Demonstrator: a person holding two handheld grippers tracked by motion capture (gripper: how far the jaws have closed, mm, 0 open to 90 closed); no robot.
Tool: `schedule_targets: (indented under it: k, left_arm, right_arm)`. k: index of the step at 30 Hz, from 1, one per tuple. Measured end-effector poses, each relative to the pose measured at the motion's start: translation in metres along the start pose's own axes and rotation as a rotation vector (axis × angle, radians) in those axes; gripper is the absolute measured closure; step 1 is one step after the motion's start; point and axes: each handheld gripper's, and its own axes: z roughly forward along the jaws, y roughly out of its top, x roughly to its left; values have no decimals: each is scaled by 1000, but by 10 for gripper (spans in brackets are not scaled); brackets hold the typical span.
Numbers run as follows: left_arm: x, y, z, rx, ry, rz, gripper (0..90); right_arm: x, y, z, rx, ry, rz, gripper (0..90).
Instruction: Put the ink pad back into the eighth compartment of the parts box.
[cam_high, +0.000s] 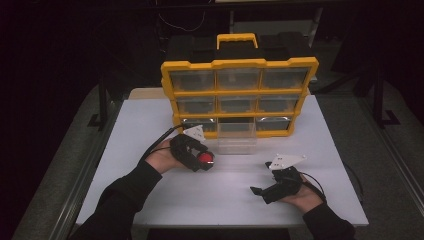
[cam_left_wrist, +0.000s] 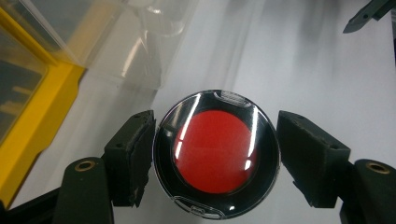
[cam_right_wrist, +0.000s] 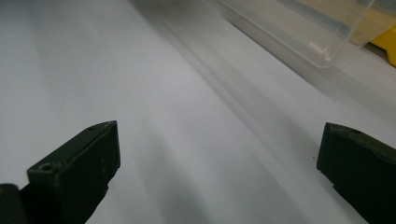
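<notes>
Grip first: my left gripper (cam_left_wrist: 215, 156) is clamping a round black puck with a red centre (cam_left_wrist: 216, 151), one pad pressing on each side of its glossy rim, jaws drawn in as far as the puck allows. In the high view the same puck (cam_high: 205, 159) is sitting at the tip of my left gripper (cam_high: 192, 152), low over the white table (cam_high: 150, 120), whether resting on it or just clear of it I cannot tell.

Just beyond the puck, a clear plastic drawer (cam_high: 237, 136) is standing pulled out from the bottom row of the yellow-framed organiser (cam_high: 239, 95); its wall is showing at the top of the left gripper view (cam_left_wrist: 140, 56). The drawer appears to be holding nothing, though the glare is making that uncertain.

My right gripper (cam_high: 260, 190) is lying in my right hand at the near right of the table, well apart from the puck, jaws standing wide with nothing between them; its pads (cam_right_wrist: 79, 163) are framing bare tabletop, the drawer's corner (cam_right_wrist: 317, 42) farther off.

Progress, in my judgement: pick-up is done, drawer is open. Remaining are carrying the puck over the drawer's front wall, releasing it inside, and probably pushing the drawer shut.
</notes>
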Motion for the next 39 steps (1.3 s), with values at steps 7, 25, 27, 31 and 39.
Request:
schedule_targets:
  k: [7,25,27,31,39]
  left_arm:
    - [2,8,-8,0,0,11,296]
    - [6,36,-30,-24,17,43,296]
    - [7,40,-31,-26,19,45,296]
    - [9,49,-33,-27,24,62,296]
    - [14,62,-35,-51,31,61,295]
  right_arm:
    - [0,0,0,-1,0,1,0]
    - [0,0,-1,-2,2,0,0]
    - [0,0,0,-2,2,-1,0]
    - [0,0,0,-1,3,-1,0]
    - [0,0,-1,-4,4,-1,0]
